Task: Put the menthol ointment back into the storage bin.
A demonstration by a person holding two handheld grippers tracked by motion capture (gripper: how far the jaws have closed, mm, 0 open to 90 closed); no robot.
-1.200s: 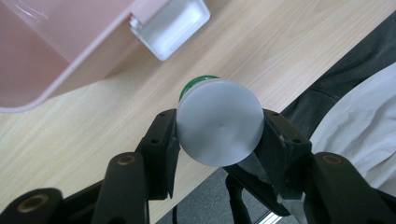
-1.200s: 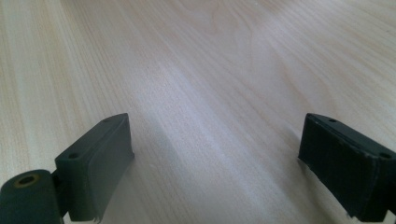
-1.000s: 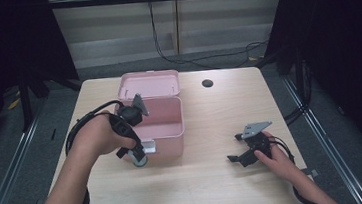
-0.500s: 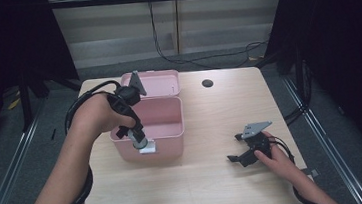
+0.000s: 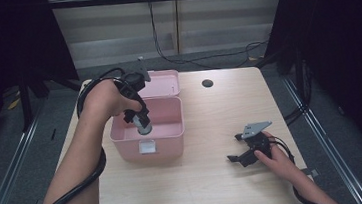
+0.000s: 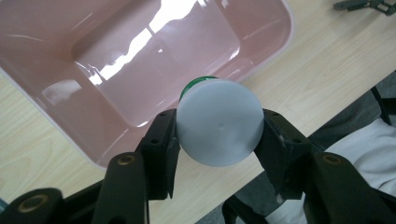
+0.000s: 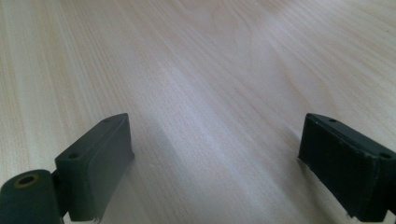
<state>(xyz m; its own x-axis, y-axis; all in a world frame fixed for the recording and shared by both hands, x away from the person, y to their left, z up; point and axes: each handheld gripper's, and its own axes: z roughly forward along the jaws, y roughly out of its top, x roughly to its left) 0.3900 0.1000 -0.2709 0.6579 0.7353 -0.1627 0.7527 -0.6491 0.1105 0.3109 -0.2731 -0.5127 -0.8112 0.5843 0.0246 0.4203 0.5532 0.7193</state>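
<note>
Since the earlier frames the left gripper [image 5: 142, 126] has carried the jar [image 5: 144, 128] from the table in front of the box [image 5: 149, 147], up over the box's front wall, and now holds it above the open inside. Its jaws are clamped on the jar's sides; in the left gripper view the jar [image 6: 219, 121] sits between the two black pads [image 6: 161, 144], its white flat end toward the camera and a green rim showing behind it. The jar hangs over the pink floor of the box [image 6: 116, 70], near the front right corner, and whether it touches the floor cannot be told.

The right gripper [image 5: 239, 155] has not moved: it rests on the table [image 5: 217, 189] well to the right of the box, with the person's hand [image 5: 275, 160] behind it. Its jaws stand wide apart with bare wood between them, as the right gripper view [image 7: 215, 154] shows.

The box's lid [image 5: 164, 81] lies open behind the box. A dark round hole [image 5: 207, 83] sits in the table behind and to the right of the box. The left forearm [image 5: 75, 172] and the cable [image 5: 73, 200] cross the table left of the box. The way into the box is clear.
</note>
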